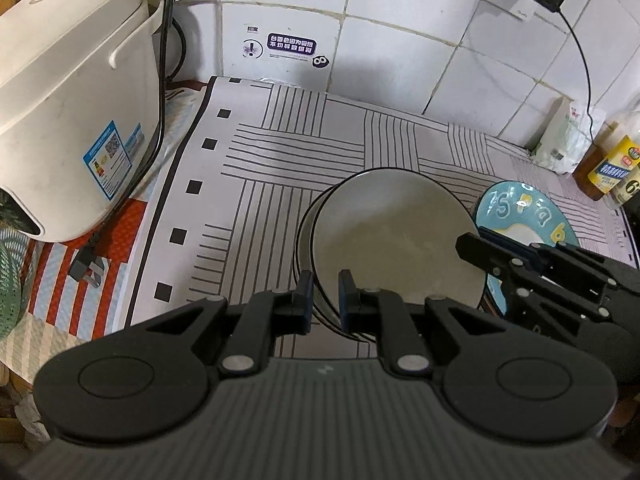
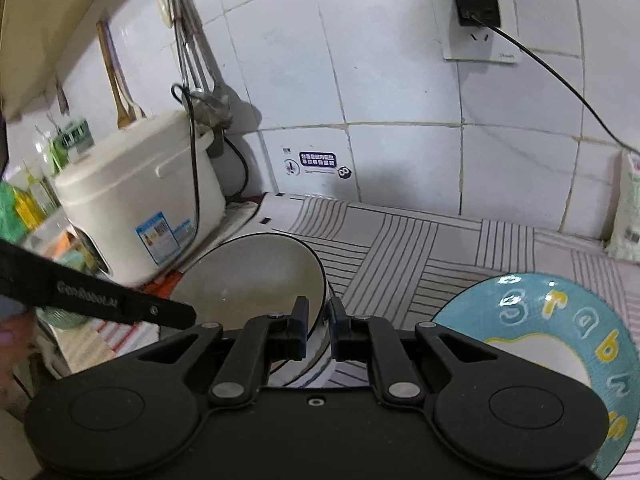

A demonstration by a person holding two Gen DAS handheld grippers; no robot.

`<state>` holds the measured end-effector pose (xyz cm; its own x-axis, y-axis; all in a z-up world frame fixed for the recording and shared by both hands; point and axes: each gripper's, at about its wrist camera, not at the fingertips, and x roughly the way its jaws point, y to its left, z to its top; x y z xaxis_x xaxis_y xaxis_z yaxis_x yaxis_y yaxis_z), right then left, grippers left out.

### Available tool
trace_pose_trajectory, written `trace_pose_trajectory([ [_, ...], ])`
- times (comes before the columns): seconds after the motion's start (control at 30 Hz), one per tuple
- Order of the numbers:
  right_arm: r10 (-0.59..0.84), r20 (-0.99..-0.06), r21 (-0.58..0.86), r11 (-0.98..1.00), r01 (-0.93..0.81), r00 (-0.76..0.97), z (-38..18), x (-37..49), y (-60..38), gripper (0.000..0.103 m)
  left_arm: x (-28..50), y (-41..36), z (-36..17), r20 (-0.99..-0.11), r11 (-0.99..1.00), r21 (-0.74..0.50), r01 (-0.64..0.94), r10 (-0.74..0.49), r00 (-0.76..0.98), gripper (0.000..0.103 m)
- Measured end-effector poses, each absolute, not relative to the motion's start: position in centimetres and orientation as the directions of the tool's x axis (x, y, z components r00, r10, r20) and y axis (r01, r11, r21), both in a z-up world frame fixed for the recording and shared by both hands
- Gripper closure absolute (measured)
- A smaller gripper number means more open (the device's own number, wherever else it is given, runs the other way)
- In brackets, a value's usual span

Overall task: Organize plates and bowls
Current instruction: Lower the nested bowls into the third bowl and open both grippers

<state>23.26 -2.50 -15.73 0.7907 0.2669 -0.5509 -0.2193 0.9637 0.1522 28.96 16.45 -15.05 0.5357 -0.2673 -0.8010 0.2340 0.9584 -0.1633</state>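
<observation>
A: On the striped mat (image 1: 256,152), what carries writing?
B: The rice cooker (image 1: 72,112) wears a blue label, unreadable. The blue plate (image 2: 560,320) reads "Srabr".
A: The grippers?
B: Left gripper (image 1: 325,296) and right gripper (image 2: 318,326) each pinch the white bowl (image 1: 392,232) rim; "GenRobot.ai" marks one.

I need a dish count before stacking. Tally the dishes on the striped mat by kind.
White round ceramic bowls with black rims: 2 (upper bowl tilted in lower bowl)
Blue round plate with letters and a white centre: 1
Total: 3
</observation>
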Motion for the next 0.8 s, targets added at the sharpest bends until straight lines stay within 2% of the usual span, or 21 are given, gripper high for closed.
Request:
trace_pose_trajectory([
  [0.4, 0.213, -0.568, 0.049, 0.973, -0.226, 0.795, -16.4, 24.0, -1.2, 0.089, 29.3, 15.9, -15.9, -0.804, 0.969, -0.097, 0.227, -0.211, 0.556, 0.091],
  [0.57, 0.193, -0.580, 0.040, 0.977, -0.209, 0.791, -16.2, 24.1, -0.9, 0.087, 29.2, 16.5, -15.5, -0.796, 0.970, -0.132, 0.206, -0.227, 0.561, 0.088],
  [0.8, 0.212, -0.546, 0.084, 0.976, -0.199, 0.811, -14.0, 21.7, -1.2, 0.086, 27.9, 17.4, -14.1, -0.764, 0.947, -0.201, 0.249, -0.311, 0.565, 0.083],
])
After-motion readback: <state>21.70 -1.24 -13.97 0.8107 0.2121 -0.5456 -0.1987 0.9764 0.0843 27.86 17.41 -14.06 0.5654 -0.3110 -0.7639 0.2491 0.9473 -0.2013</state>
